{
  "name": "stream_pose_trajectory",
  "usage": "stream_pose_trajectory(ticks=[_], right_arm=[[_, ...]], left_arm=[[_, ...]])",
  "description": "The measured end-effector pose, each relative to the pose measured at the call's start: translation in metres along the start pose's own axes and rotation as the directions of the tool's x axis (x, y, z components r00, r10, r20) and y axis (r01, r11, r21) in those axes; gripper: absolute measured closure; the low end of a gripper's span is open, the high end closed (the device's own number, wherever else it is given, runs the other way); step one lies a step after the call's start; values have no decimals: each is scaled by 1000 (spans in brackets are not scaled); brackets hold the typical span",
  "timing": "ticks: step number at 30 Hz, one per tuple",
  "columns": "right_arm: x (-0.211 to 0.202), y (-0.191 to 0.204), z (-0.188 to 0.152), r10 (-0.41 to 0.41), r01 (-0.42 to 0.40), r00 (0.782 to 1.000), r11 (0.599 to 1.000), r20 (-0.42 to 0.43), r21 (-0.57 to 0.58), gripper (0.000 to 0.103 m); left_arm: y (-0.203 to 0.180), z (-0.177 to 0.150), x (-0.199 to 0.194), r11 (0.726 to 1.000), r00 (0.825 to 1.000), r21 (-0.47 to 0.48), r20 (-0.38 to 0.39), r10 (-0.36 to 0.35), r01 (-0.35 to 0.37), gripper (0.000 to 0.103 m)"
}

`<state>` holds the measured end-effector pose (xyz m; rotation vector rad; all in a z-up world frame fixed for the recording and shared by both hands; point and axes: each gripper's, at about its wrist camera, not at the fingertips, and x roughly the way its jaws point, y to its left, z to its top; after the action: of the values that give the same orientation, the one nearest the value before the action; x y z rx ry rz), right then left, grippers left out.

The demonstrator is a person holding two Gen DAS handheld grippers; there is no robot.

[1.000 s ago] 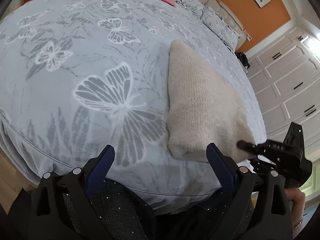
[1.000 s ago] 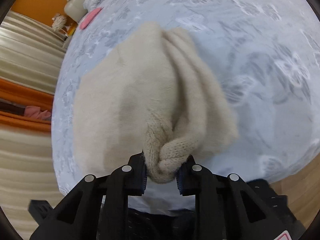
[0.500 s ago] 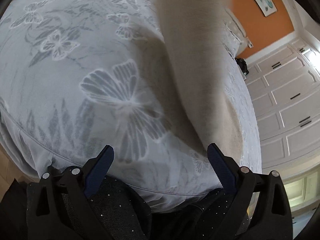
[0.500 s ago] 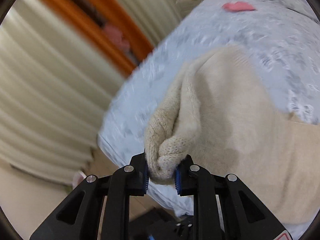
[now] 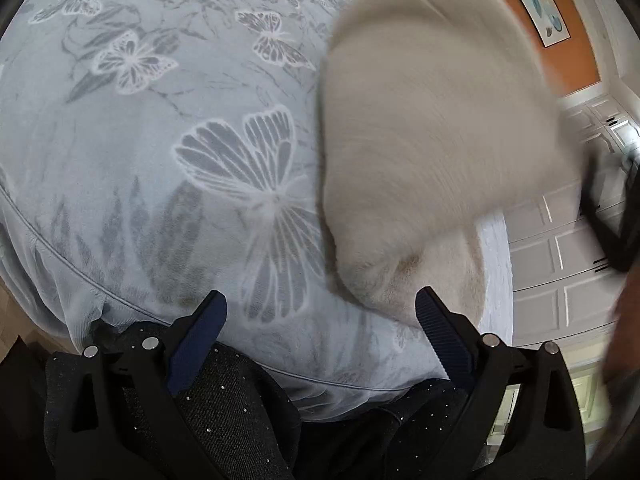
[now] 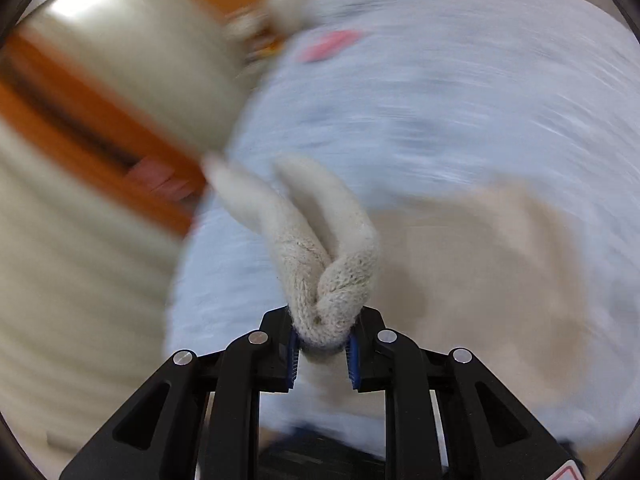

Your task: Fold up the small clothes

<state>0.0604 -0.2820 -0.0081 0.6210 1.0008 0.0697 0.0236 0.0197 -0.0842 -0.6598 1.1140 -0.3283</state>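
We start at our right gripper: its blue pads are clenched on a bunched, twisted fold of the cream knitted garment, which rises from between the fingers in two thick rolls. Past that bunch, the rest of the knit spreads as a pale, blurred sheet to the right and lies on the grey bedspread. This whole view is streaked by motion, so fine detail of the weave shows only right at the pads. Beyond the bed's edge on the left we see cream curtains with an orange band across them, and a pink item far up the bed.

Our left gripper stands wide open with nothing between its blue-padded fingers; it hangs over the near edge of the bed, above a dark, speckled fabric at the bottom of the view. Its right finger sits just beside the garment's near edge, though we cannot tell whether they touch. From this side the cream knitted garment is a large blurred flap lifted over the right part of the butterfly-printed bedspread, with its lower portion resting on the cover near the bed's edge. A big grey butterfly is printed just to the left of it. At the far right a dark blurred shape, likely the other tool, crosses in front of white panelled cupboard doors, and an orange wall with a framed picture shows above.
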Motion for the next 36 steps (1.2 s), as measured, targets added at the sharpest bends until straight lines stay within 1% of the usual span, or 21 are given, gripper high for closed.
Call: stream_pose_trajectory(ticks=[1,2,3,4,5,6,7,11,14,15,18,20,22,23,24,25,27,30,32,34,36], right_arm=[[8,-32,-12,-55,56,998,998,-30,39,84],[24,-69,-30,-124,131,988,989,-94,67,83],[31,-82,-38,-144,154,982,985,-123,80,82],[34,-94,-45,-125,139,984,985,-129,105,79],[28,-99,-48,-64,75,994,988,-85,136,77],[23,-97,-48,-41,49,998,988,-57,144,73],[20,-94,-46,-35,41,998,990,-44,135,69],[12,-83,-33,-42,43,999,997,-26,59,68],[19,-91,-30,7,-2,998,996,-56,87,66],[19,-95,-28,31,-24,997,995,-69,95,79],[-6,-91,-26,124,-125,992,988,21,88,81],[-17,-91,-23,131,-135,990,988,58,71,81],[-12,-104,-24,87,-90,995,993,44,74,81],[-4,-111,-26,45,-47,999,996,19,77,81],[13,-120,-31,-27,30,999,997,-39,69,81],[24,-125,-34,-46,51,996,997,-82,65,76],[15,-123,-33,-32,36,998,996,-59,79,72],[-13,-110,-27,-89,86,995,993,33,76,62],[-30,-96,-20,-115,110,987,992,109,55,62],[-41,-82,-8,-73,70,985,997,154,26,62],[-38,-69,5,-30,34,986,999,164,-24,62]], left_arm=[[-1,0,2,1000,1000,2,-3,1,-1,10],[-3,-1,3,1000,1000,6,-7,-1,1,10],[-4,0,5,1000,1000,10,-10,-2,2,10],[-6,0,6,1000,1000,15,-13,-1,1,10],[-9,0,8,1000,1000,23,-18,7,-6,10],[-11,0,8,999,1000,30,-17,17,-16,10],[-15,0,7,999,999,42,-12,31,-30,10],[-32,6,-10,990,996,114,57,73,-79,10],[-52,14,-17,992,995,113,93,36,-47,10],[-66,19,-17,991,994,128,110,23,-37,10],[-104,25,-10,978,989,205,147,0,-31,10],[-126,26,-1,962,986,270,169,-1,-46,10],[-136,29,18,946,983,307,174,55,-107,10],[-137,30,34,934,981,320,161,108,-155,10],[-134,29,55,919,974,328,126,187,-219,11],[-129,27,70,910,966,326,96,238,-257,11],[-112,22,95,904,952,308,22,305,-297,9],[-102,19,93,923,959,264,26,283,-280,9],[-103,19,92,912,953,282,35,299,-297,8],[-107,18,93,893,947,318,48,319,-317,8],[-110,17,93,881,942,340,57,331,-330,8]])
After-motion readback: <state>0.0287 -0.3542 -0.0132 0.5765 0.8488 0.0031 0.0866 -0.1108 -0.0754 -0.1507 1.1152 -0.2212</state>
